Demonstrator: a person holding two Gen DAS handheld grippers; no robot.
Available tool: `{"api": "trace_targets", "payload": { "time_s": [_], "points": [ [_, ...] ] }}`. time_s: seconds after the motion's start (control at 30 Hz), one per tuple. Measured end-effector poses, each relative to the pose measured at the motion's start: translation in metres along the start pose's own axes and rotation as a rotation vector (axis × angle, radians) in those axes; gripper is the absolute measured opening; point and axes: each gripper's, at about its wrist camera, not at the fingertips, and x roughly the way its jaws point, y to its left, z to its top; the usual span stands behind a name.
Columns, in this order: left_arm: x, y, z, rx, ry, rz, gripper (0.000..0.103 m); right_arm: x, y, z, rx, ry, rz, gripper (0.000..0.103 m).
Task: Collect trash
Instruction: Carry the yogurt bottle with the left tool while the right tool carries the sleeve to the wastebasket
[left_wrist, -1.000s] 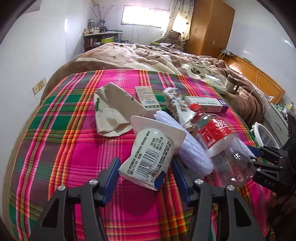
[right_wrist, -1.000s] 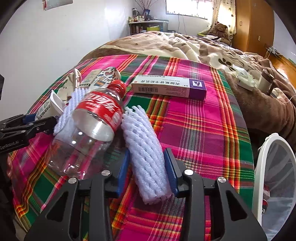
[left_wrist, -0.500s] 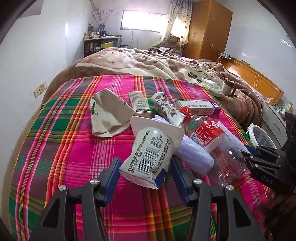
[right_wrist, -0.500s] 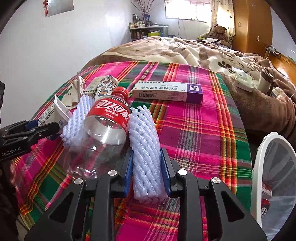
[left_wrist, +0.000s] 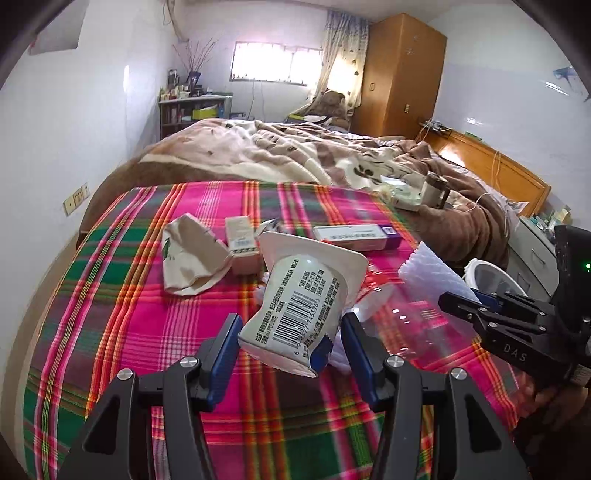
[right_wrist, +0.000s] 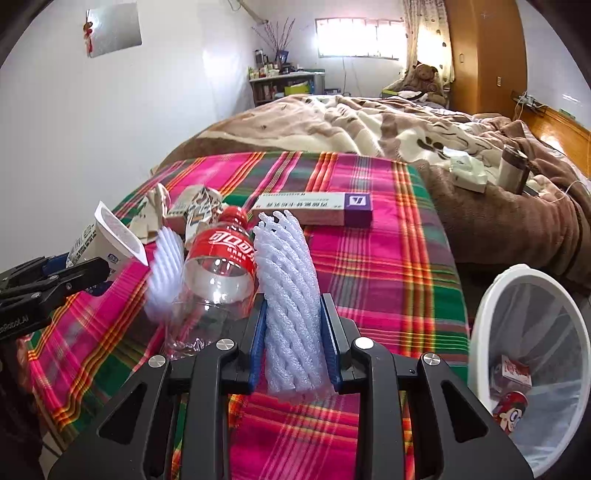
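Left gripper (left_wrist: 290, 341): jaws clamped on a crushed white yogurt cup (left_wrist: 301, 308), barcode facing the camera, its square rim tilted up and away. The cup is held clear of the plaid blanket (left_wrist: 147, 321).

Right gripper (right_wrist: 293, 338): jaws closed on a white foam fruit net (right_wrist: 290, 295), gripped at its lower half; the upper end stands up and leans slightly left. In the left wrist view the net (left_wrist: 432, 271) appears lifted above the blanket, projecting from the right gripper (left_wrist: 465, 304).

Just left of the held net lies a clear plastic bottle (right_wrist: 218, 273) with a red label and red cap, on its side, cap pointing away. A second foam net (right_wrist: 166, 269), blurred, sits on the bottle's far left side, touching it.

Beyond these, on the blanket: a crumpled beige paper bag (left_wrist: 192, 258), a small carton (left_wrist: 242, 247) just beside it, a flattened patterned carton (right_wrist: 201, 210) near the bottle cap, and a long white-and-purple medicine box (right_wrist: 314, 208) lying flat, apart from the bottle.

A white trash bin (right_wrist: 480, 332) with a clear liner stands off the blanket's right edge, below the bed level; packaging is visible inside it.

Background: a brown patterned quilt (right_wrist: 369, 122), a wooden wardrobe (left_wrist: 399, 74), a teddy bear (right_wrist: 424, 77).
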Motion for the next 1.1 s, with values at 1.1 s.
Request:
{"api": "trace_targets", "payload": {
  "time_s": [1.1],
  "points": [
    [-0.022, -0.167, 0.022, 0.135, -0.094, -0.146, 0.055, -0.091, -0.107, -0.011, 0.148, -0.156, -0.139, 0.029]
  ]
}}
